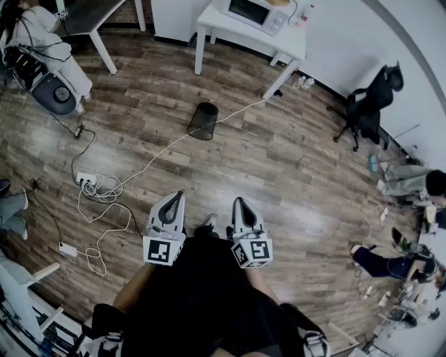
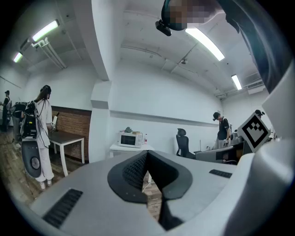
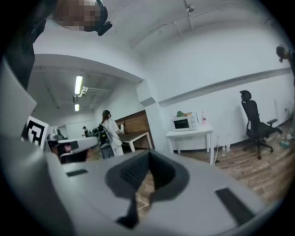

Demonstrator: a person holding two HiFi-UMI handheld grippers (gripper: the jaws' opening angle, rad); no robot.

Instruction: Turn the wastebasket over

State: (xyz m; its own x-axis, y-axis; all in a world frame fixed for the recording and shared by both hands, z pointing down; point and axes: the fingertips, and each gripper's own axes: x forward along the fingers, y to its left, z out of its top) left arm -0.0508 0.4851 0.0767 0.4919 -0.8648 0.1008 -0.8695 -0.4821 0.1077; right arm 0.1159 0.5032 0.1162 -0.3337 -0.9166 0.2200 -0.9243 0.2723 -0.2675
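A black mesh wastebasket (image 1: 203,120) lies tipped on the wooden floor, well ahead of me and in front of the white table. My left gripper (image 1: 175,196) and right gripper (image 1: 238,203) are held side by side near my body, far short of the basket. Both are shut with nothing between their jaws. In the left gripper view the left gripper (image 2: 148,162) has its dark pads pressed together, and in the right gripper view the right gripper (image 3: 148,167) looks the same. The basket does not show in either gripper view.
A white table (image 1: 245,31) with a microwave (image 1: 256,12) stands behind the basket. A white cable (image 1: 167,148) runs across the floor to a power strip (image 1: 88,180). A black office chair (image 1: 369,103) stands at right; people sit at the left and right edges.
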